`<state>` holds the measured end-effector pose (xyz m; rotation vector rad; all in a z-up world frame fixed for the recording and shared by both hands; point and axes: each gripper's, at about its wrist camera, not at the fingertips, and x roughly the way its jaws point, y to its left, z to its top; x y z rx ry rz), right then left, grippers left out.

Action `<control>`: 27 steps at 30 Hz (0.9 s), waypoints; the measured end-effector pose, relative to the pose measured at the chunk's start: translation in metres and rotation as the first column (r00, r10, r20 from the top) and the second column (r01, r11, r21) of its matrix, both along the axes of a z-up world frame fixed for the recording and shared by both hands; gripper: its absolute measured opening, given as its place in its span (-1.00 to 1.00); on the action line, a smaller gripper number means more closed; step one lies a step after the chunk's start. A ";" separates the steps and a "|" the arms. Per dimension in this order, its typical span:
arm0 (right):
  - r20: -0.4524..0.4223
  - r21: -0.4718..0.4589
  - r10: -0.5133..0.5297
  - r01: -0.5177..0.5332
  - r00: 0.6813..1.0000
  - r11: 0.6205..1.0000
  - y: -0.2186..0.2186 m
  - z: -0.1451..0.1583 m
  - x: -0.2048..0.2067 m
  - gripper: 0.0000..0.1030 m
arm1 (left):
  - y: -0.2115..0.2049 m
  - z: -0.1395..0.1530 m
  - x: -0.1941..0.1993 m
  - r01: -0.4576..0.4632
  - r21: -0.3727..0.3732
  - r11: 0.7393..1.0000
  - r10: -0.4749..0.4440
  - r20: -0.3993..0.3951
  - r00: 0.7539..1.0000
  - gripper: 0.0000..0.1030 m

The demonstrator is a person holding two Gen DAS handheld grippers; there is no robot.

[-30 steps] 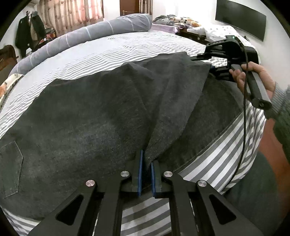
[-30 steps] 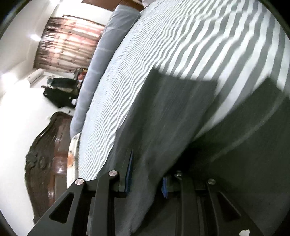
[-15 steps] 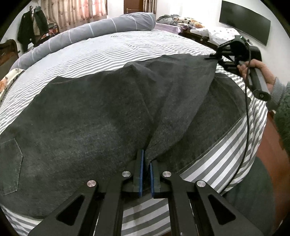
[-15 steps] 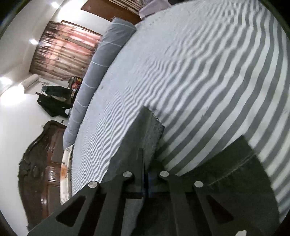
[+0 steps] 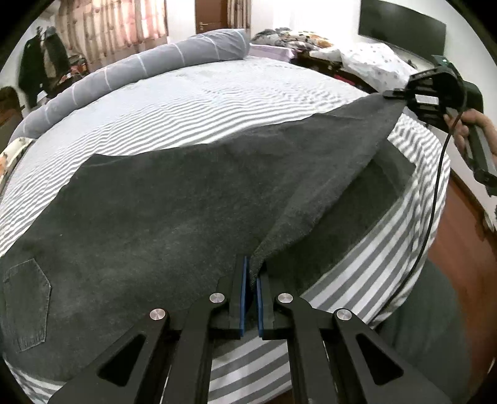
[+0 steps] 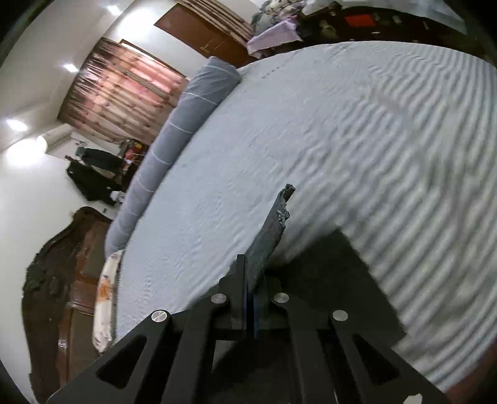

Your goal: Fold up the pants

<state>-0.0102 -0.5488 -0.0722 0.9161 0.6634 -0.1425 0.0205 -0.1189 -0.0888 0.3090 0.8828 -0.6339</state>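
Note:
Dark grey denim pants (image 5: 161,217) lie spread across the striped bed (image 5: 217,102), a back pocket (image 5: 26,304) at the lower left. My left gripper (image 5: 252,279) is shut on the near corner of the upper leg's hem. My right gripper (image 5: 394,94), held by a hand (image 5: 475,124) at the far right, is shut on the hem's other corner and holds it lifted off the bed. The raised hem stretches between both grippers, with the lower leg (image 5: 366,211) lying under it. In the right wrist view a strip of pants fabric (image 6: 273,230) sticks out of the shut right gripper (image 6: 252,279).
A long grey bolster (image 5: 130,80) lies along the far side of the bed. Piled clothes and bedding (image 5: 366,59) sit beyond the far right corner, below a dark wall screen (image 5: 400,28). A carved wooden headboard (image 6: 52,295) stands at the left. Wood floor (image 5: 459,242) borders the bed's right edge.
The right gripper closed on the hem corner and lifted it up and away to the right, pulling the hem taut. The left gripper stayed put, still clamped on its corner.

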 end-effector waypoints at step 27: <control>-0.209 -0.039 -0.095 0.088 0.973 0.995 -0.010 -0.086 -0.073 -0.67 | -0.002 -0.026 -0.007 0.088 0.079 0.993 -0.085 -0.042 0.996 -0.83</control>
